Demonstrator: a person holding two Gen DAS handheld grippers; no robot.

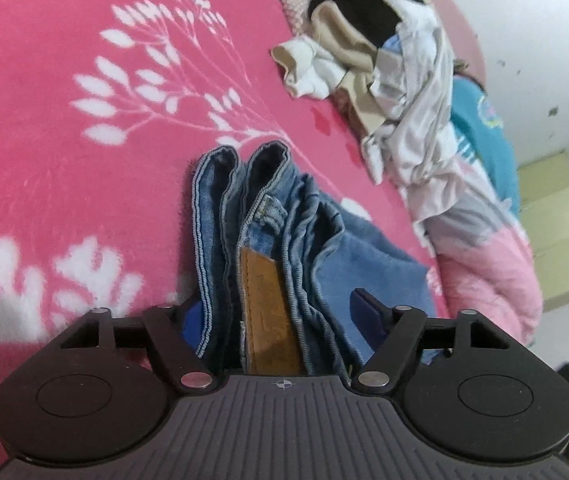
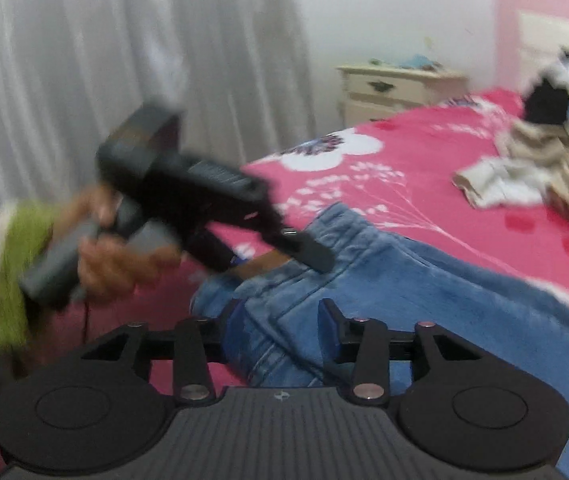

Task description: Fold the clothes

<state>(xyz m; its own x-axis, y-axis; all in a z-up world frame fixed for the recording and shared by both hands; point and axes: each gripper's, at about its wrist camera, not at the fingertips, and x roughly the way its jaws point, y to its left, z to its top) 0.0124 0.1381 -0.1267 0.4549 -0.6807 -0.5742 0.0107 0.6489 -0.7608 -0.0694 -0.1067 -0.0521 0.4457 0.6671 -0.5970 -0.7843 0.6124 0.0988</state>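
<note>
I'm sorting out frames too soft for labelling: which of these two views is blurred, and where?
Left wrist view: mostly sharp; the jeans show crisp stitching, with fisheye bending of the pink blanket at the edges. Right wrist view: motion blur throughout, worst on the left gripper and the hand holding it; the clothes pile is smeared.

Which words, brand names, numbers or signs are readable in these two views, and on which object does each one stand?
No text can be read in either view.
Brown leather patch on the jeans waistband: any marking is too faint to read.
Round emblem on the teal garment: too small and blurred.
Left gripper body, seen from the right wrist: motion-blurred, nothing legible.
</note>
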